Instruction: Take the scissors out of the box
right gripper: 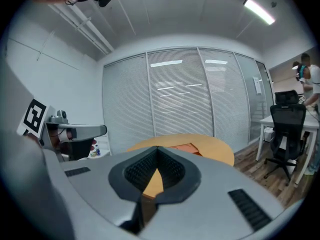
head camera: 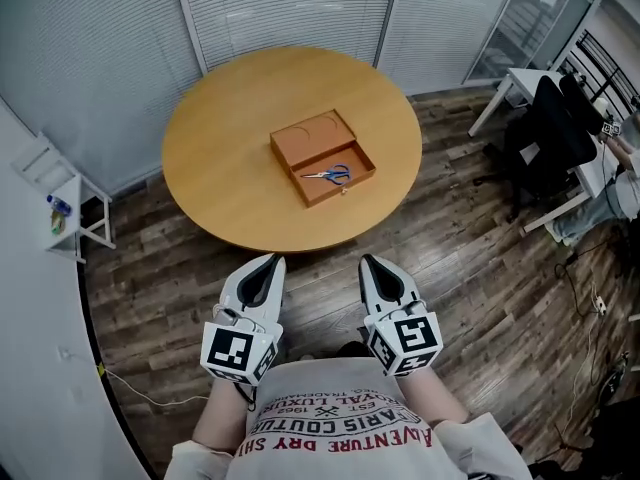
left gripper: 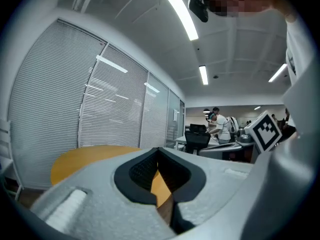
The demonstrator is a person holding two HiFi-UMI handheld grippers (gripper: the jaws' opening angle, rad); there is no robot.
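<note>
A round wooden table (head camera: pixel 220 138) stands ahead of me. On it lies an open orange-brown box (head camera: pixel 322 156), its lid flat beside the tray. Blue-handled scissors (head camera: pixel 330 175) lie inside the tray, near its right end. My left gripper (head camera: pixel 274 259) and right gripper (head camera: pixel 367 259) hang side by side over the floor, short of the table's near edge and well apart from the box. Both are shut with nothing between the jaws. The right gripper view shows the box (right gripper: pixel 187 147) far off on the table (right gripper: pixel 212 146), beyond the closed tips (right gripper: pixel 157 148). The left gripper view has only the table (left gripper: pixel 85 159) past its tips (left gripper: pixel 158 149).
Glass walls with blinds stand behind the table. A white shelf unit (head camera: pixel 70 208) with small items stands at the left. To the right are a black office chair (head camera: pixel 545 138) and a white desk (head camera: pixel 515 80). People (left gripper: pixel 222 126) work at far desks. The floor is wood planks.
</note>
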